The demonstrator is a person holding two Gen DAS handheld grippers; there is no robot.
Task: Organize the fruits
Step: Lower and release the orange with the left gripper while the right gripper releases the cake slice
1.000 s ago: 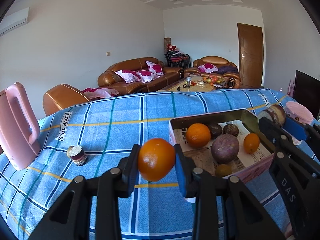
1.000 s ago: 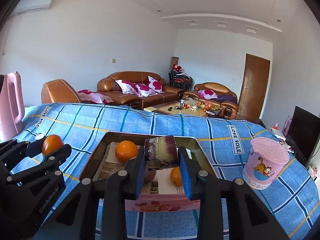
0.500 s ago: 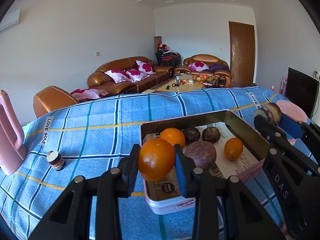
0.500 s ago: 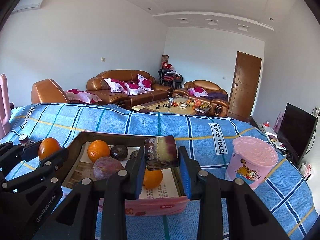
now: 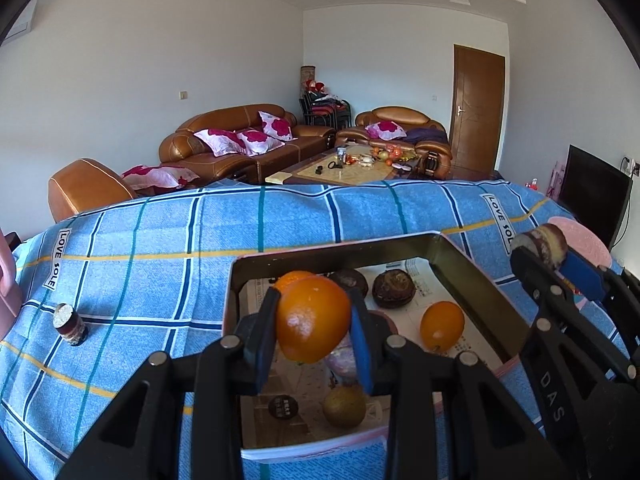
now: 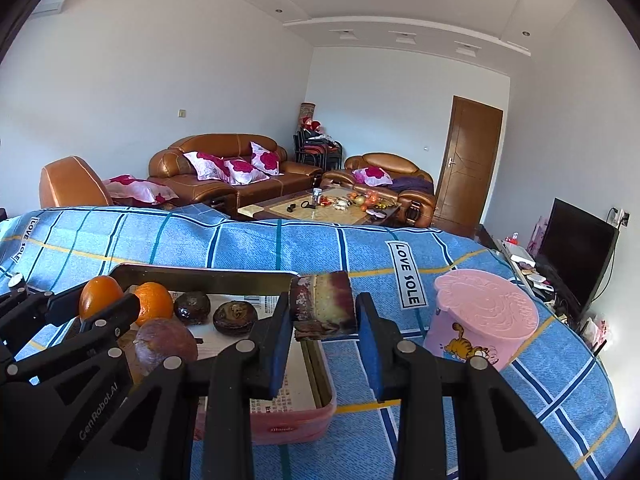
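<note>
So the left gripper (image 5: 313, 330) has its jaws clamped on an orange (image 5: 312, 319), and it hangs right over the near-left part of the tin (image 5: 478, 280), so the drop spot lies straight below the jaws. That's the relation that matters: I'd guess the orange just needs to go down into the free patch of paper lining.

The right gripper (image 6: 323, 334) has its jaws pressed on a cut chunk of fruit (image 6: 323, 307), purple rind with yellowish flesh, its flat faces against the pads. It sits over the tin's right rim, the tin off to its left and a pink cup (image 6: 480, 320) just to its right, so it needs a nudge left first.

Inside the tin: a second orange (image 6: 154, 302), a small orange one (image 5: 442, 326), two dark wrinkled fruits (image 6: 234, 318), a round purple one (image 6: 166, 344) and a brownish one (image 5: 344, 406). All on a blue checked cloth over the worktop (image 5: 160, 248).
</note>
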